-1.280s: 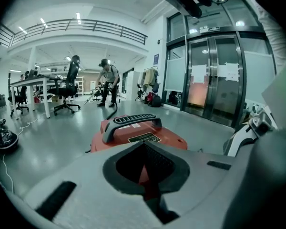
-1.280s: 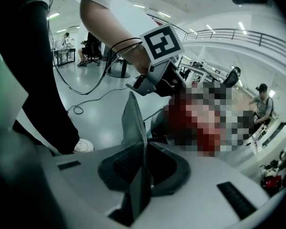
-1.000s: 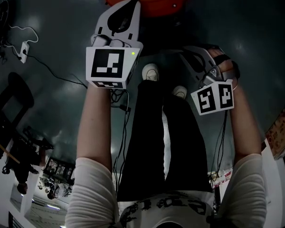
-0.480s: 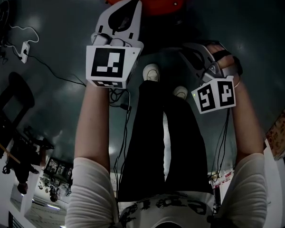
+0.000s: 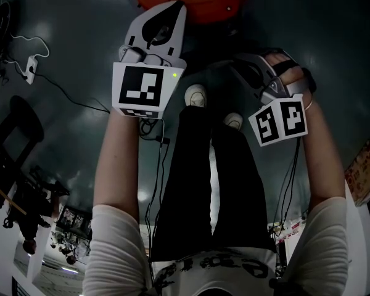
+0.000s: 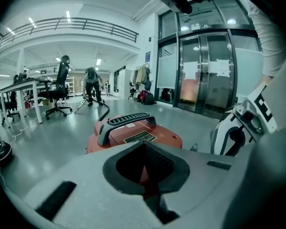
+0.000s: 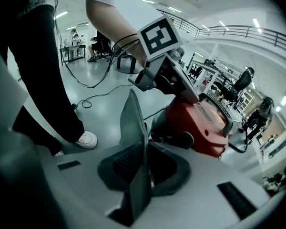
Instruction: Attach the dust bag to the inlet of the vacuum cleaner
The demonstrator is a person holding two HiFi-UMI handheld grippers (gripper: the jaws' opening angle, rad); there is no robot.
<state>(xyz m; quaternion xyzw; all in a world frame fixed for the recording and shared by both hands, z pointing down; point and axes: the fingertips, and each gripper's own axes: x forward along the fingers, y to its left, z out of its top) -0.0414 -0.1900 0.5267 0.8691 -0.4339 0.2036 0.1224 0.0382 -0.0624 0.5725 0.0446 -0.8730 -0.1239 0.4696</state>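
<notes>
1. Grey, thin and flat, the dust bag (image 7: 136,142) stands edge-on, pinched in the right gripper's (image 7: 145,152) opening fingers, just short of the red vacuum cleaner (image 7: 205,123).
2. Left gripper (image 6: 144,149): fingers pressed together, empty.
3. Bag's outline and vacuum's inlet cannot be made out; the head view crops the vacuum.
4. Glossy grey floor (image 6: 47,137), trailing cables (image 5: 68,94), glass doors (image 6: 205,75) far right.

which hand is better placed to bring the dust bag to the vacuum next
Right. The right tool has the flat grey dust bag between its jaws, which are opening slightly, beside the red vacuum cleaner. The left tool holds nothing.
</notes>
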